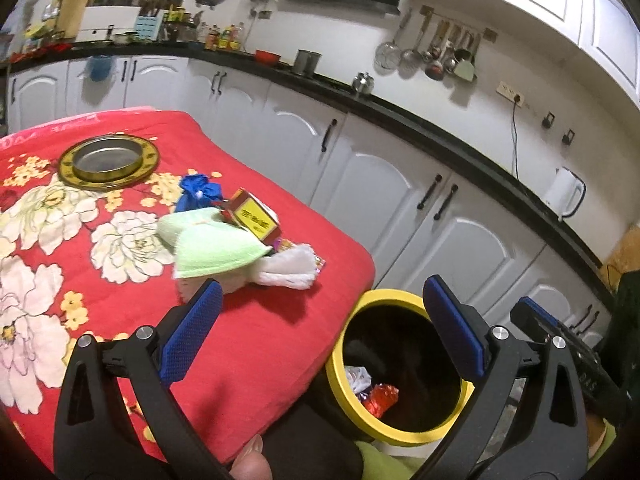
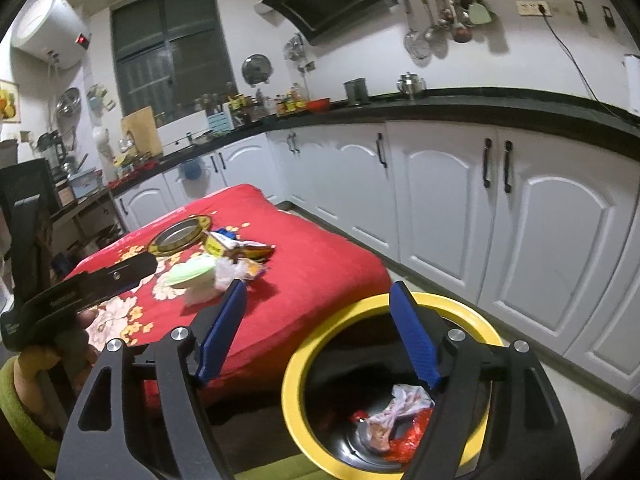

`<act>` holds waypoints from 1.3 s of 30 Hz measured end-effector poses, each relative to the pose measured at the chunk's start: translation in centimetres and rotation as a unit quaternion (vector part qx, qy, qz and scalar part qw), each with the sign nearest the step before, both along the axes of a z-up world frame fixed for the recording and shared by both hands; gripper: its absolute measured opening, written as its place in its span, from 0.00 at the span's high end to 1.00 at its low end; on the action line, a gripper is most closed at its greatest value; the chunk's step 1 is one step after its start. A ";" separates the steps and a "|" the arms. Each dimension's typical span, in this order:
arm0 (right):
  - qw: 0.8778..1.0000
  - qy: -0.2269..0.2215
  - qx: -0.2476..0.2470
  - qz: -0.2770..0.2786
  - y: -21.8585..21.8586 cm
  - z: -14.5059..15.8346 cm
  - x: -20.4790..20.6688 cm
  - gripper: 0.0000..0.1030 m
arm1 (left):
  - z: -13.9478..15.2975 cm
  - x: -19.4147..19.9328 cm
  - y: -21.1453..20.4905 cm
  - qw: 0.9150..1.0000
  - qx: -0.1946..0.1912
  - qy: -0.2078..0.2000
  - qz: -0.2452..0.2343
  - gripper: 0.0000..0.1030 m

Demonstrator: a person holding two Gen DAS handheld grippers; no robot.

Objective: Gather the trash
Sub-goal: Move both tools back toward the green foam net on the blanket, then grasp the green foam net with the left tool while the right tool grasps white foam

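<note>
Left gripper (image 1: 322, 302) and right gripper (image 2: 318, 298) wide apart, empty, above yellow-rimmed bin (image 2: 296, 364).

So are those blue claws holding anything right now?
No. The left gripper and right gripper are both open and empty, above the yellow bin.

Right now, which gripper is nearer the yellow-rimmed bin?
Right. The right gripper hangs open above the bin mouth; the left gripper, also open, sits beside it, over the table's near edge.
</note>
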State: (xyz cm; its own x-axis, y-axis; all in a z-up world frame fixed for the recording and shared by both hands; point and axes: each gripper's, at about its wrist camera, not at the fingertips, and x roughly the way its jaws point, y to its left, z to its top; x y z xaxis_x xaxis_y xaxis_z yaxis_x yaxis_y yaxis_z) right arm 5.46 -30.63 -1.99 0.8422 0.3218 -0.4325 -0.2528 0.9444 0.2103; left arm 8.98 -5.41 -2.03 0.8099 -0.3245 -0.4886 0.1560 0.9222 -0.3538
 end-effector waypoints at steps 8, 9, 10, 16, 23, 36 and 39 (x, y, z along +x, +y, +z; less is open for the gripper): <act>0.999 -0.007 -0.011 0.039 3.7 0.7 0.6 0.28 | -0.1 0.2 3.3 0.999 -0.025 0.004 0.033 0.11; 0.999 -0.007 -0.010 0.044 4.1 0.7 0.8 0.28 | -0.1 0.3 3.8 0.999 -0.029 0.005 0.038 0.11; 0.999 -0.005 -0.011 0.048 4.6 0.7 1.0 0.28 | -0.2 0.3 4.1 0.999 -0.032 0.006 0.041 0.11; 0.997 0.010 -0.018 0.072 7.8 -0.1 2.6 0.28 | -1.2 0.9 6.5 0.996 -0.057 0.024 0.061 0.11; 0.995 0.024 -0.031 0.089 10.4 -1.7 4.8 0.28 | -2.9 2.2 8.4 0.991 -0.098 0.059 0.065 0.18; 0.992 0.070 -0.020 0.100 13.1 -4.5 9.5 0.39 | -6.2 5.9 9.9 0.967 -0.203 0.148 0.049 0.41; 0.992 0.070 -0.023 0.101 13.7 -4.7 10.3 0.47 | -6.7 6.3 9.9 0.964 -0.208 0.155 0.049 0.43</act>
State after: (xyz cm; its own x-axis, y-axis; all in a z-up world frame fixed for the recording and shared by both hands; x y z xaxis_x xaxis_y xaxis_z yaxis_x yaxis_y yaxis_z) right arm 15.75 -16.89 -6.66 0.6929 0.4544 -0.5599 -0.4088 0.8871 0.2141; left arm 15.31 4.47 -8.70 0.6827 -0.4739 -0.5562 -0.0977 0.6951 -0.7122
